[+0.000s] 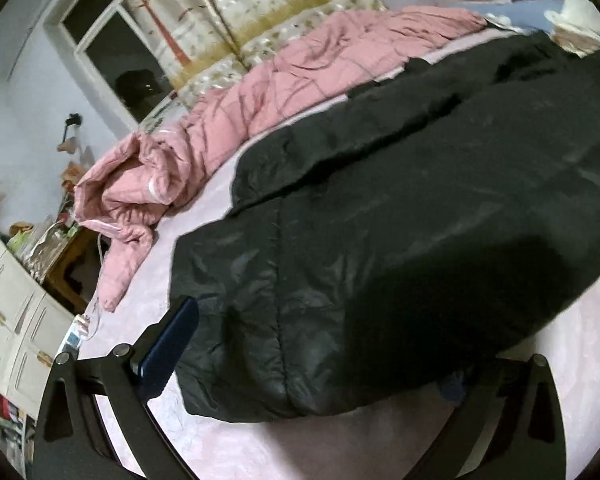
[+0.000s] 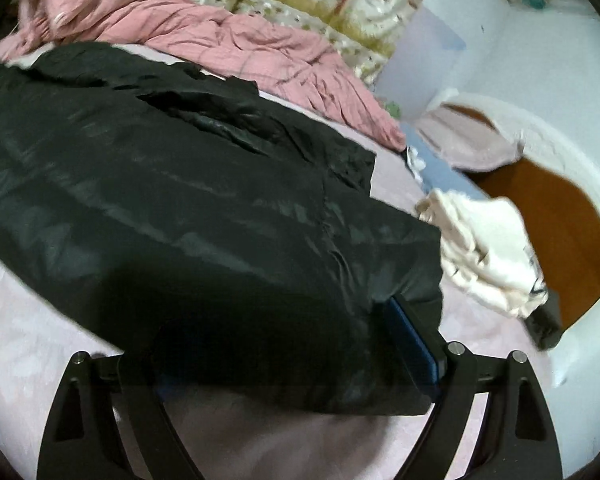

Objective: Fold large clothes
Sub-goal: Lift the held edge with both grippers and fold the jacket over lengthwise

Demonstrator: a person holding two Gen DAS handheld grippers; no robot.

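A large black padded jacket (image 1: 380, 200) (image 2: 180, 180) lies spread across a bed with a pale pink sheet (image 1: 260, 440) (image 2: 20, 340). My left gripper (image 1: 316, 344) is open wide at the jacket's near left end. Its blue-padded left finger (image 1: 168, 348) stands beside the hem, and its right finger is hidden under the fabric. My right gripper (image 2: 276, 332) is open wide at the near right end. Its blue right pad (image 2: 412, 348) rests against the jacket's edge, and its left finger is covered by cloth. The jacket's near edge lies between both pairs of fingers.
A crumpled pink quilt (image 1: 260, 92) (image 2: 240, 52) runs along the far side of the bed under patterned curtains (image 1: 228, 0). A white garment (image 2: 488, 248) sits at the jacket's right end near the bed edge, with wooden floor (image 2: 560, 216) beyond. White drawers (image 1: 12, 300) stand to the left.
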